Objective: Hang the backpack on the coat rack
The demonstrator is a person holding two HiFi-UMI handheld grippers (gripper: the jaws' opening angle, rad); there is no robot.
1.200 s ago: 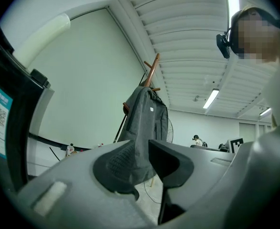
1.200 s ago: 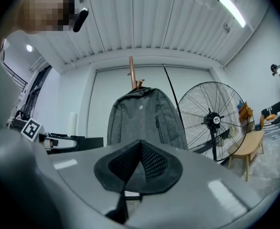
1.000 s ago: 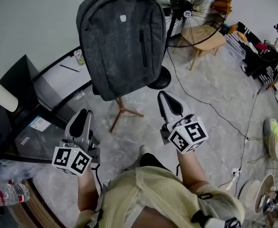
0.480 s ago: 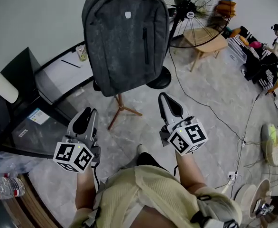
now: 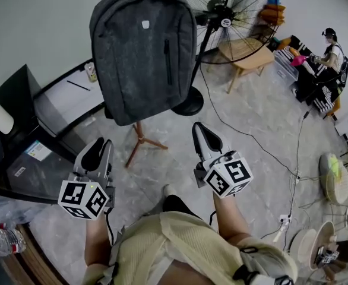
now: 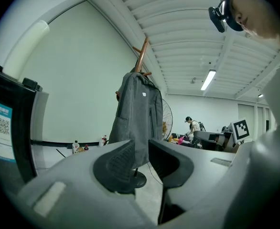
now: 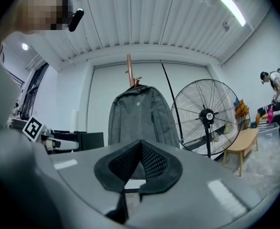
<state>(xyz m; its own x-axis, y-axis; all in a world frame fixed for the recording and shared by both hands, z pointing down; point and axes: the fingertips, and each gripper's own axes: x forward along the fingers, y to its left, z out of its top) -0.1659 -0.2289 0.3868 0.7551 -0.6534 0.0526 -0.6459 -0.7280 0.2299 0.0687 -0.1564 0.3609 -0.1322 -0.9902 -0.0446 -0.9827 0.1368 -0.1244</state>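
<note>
Head view: a grey backpack (image 5: pixel 143 52) hangs from the top of a wooden coat rack (image 5: pixel 139 142), with only the rack's legs showing beneath it. The left gripper (image 5: pixel 94 150) and right gripper (image 5: pixel 201 134) sit well apart from the bag.

Left gripper view: its jaws are nearly together, a thin slit between them, holding nothing.

Right gripper view: its jaws are pressed together, empty. A floor fan (image 7: pixel 208 116) stands just right of the hanging backpack.

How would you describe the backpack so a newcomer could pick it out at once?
Find the large black pedestal fan by the pale wall. Left of it in the head view stands a wooden tripod coat rack, from which the dark grey fabric backpack hangs. Alone among its neighbours it hangs off the floor, bearing a small white logo.
</note>
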